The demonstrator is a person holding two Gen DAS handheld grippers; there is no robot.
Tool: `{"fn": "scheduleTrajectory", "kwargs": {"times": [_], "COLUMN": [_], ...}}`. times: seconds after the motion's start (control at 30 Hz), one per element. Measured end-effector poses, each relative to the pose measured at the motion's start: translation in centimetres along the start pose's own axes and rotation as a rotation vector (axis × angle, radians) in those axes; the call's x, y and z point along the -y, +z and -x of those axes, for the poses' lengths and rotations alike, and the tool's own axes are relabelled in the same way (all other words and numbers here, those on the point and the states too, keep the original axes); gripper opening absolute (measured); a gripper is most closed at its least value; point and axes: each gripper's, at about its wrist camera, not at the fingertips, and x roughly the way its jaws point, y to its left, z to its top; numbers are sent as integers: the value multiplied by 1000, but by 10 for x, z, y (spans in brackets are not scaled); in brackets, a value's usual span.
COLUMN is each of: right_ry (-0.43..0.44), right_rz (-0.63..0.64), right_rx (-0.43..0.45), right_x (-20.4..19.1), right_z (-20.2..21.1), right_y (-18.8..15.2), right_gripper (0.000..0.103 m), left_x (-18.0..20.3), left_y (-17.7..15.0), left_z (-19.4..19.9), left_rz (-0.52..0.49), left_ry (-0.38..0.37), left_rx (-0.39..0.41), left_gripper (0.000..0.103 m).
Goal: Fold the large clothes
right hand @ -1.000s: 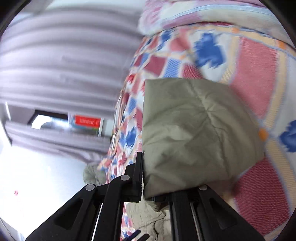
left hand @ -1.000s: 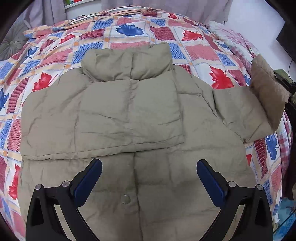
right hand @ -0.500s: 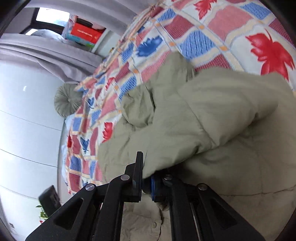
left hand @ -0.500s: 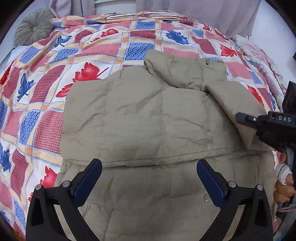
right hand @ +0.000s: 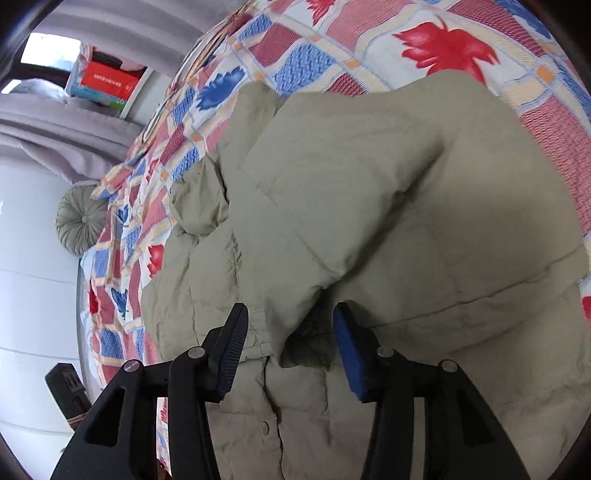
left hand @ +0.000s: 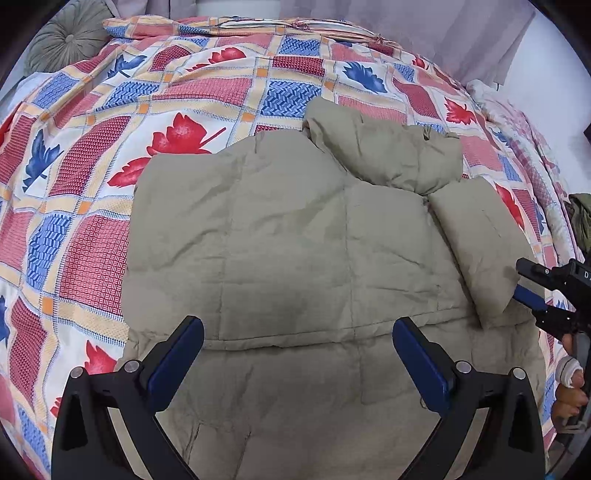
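Note:
A large khaki puffer jacket [left hand: 295,251] lies flat on the patterned bedspread [left hand: 92,184], collar [left hand: 384,151] toward the far side. Its left sleeve is folded across the chest. Its right sleeve [left hand: 476,251] lies folded inward over the body. My left gripper [left hand: 297,354] is open and empty above the jacket's lower part. My right gripper [right hand: 290,332] is open, its jaws either side of the right sleeve's cuff [right hand: 303,321]; it also shows at the right edge of the left wrist view [left hand: 532,288].
A round grey cushion [left hand: 62,37] sits at the bed's far left corner. Grey curtains [left hand: 406,22] hang behind the bed. A shelf with boxes [right hand: 107,81] stands by the wall. A pink quilt [left hand: 524,147] lies along the bed's right side.
My right gripper carried the right sleeve inward over the jacket body, laid it down and opened. The left wrist view swung left.

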Motion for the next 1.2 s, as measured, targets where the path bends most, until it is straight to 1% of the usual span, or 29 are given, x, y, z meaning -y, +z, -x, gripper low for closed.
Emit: {"fn": "scheduleTrajectory", "kwargs": {"times": [0.1, 0.17, 0.2, 0.23, 0.27, 0.3, 0.33, 0.43, 0.53, 0.6, 0.67, 0.7, 0.73, 0.77, 0.8, 0.83, 0.87, 0.9, 0.93, 0.97, 1.03, 1.07, 1.1, 1.13, 1.17, 1.2], "right_ry": [52, 81, 86, 79, 71, 69, 74, 87, 64, 40, -19, -45, -70, -86, -93, -92, -87, -79, -75, -75, -95, -124, -147, -176, -209, -242], "right_rz": [-150, -220, -229, -224, -201, -154, -96, 113, 337, 420, 478, 497, 512, 519, 519, 510, 498, 478, 457, 439, 404, 384, 370, 353, 331, 306], "right_rx": [61, 87, 92, 106, 111, 110, 108, 82, 14, -50, -115, -144, -168, -183, -192, -194, -192, -185, -174, -162, -138, -115, -100, -79, -62, -58], "right_x": [22, 30, 29, 24, 16, 2, -15, -70, -125, -142, -151, -152, -151, -148, -144, -139, -134, -125, -116, -107, -84, -67, -57, -43, -27, -12], "right_z": [8, 7, 5, 4, 1, -1, -3, -15, -37, -55, -75, -84, -90, -93, -92, -87, -82, -73, -63, -54, -33, -19, -10, 2, 12, 17], "right_y": [18, 28, 32, 36, 39, 43, 44, 38, 12, -8, -28, -37, -45, -52, -56, -60, -60, -60, -59, -57, -53, -51, -47, -43, -40, -36], "right_gripper": [52, 52, 51, 47, 31, 18, 16, 16, 16, 18, 21, 27, 31, 38, 43, 44, 50, 58, 61, 61, 61, 61, 60, 56, 39, 27], "left_x": [-1, -4, -6, -9, -13, -16, -20, -36, -52, -59, -63, -64, -62, -60, -56, -52, -47, -42, -36, -31, -20, -15, -9, -4, 0, 5], "left_y": [6, 11, 14, 16, 20, 22, 25, 32, 36, 37, 37, 37, 36, 36, 36, 37, 37, 39, 40, 42, 44, 45, 46, 47, 48, 48], "left_z": [0, 2, 3, 5, 7, 9, 11, 17, 20, 21, 19, 18, 16, 14, 13, 11, 9, 5, 1, -4, -13, -18, -23, -30, -37, -46], "left_rz": [1, 4, 6, 9, 14, 18, 22, 63, 122, 152, 170, 173, 172, 170, 166, 160, 155, 150, 150, 153, 158, 156, 151, 143, 136, 129], "left_ry": [-25, -45, -54, -65, -76, -84, -92, -127, -156, -161, -153, -155, -159, -165, -172, -182, -191, -204, -218, -240, -284, -301, -306, -304, -298, -286], "left_rx": [8, 19, 23, 28, 35, 41, 49, 61, 66, 70, 65, 58, 53, 49, 47, 44, 41, 35, 28, 19, 3, -5, -14, -25, -37, -59], "left_gripper": [102, 102, 102, 102, 102, 102, 102, 102, 102, 102, 102, 102, 102, 102, 102, 102, 102, 102, 102, 102, 102, 102, 102, 100, 92, 90]}}
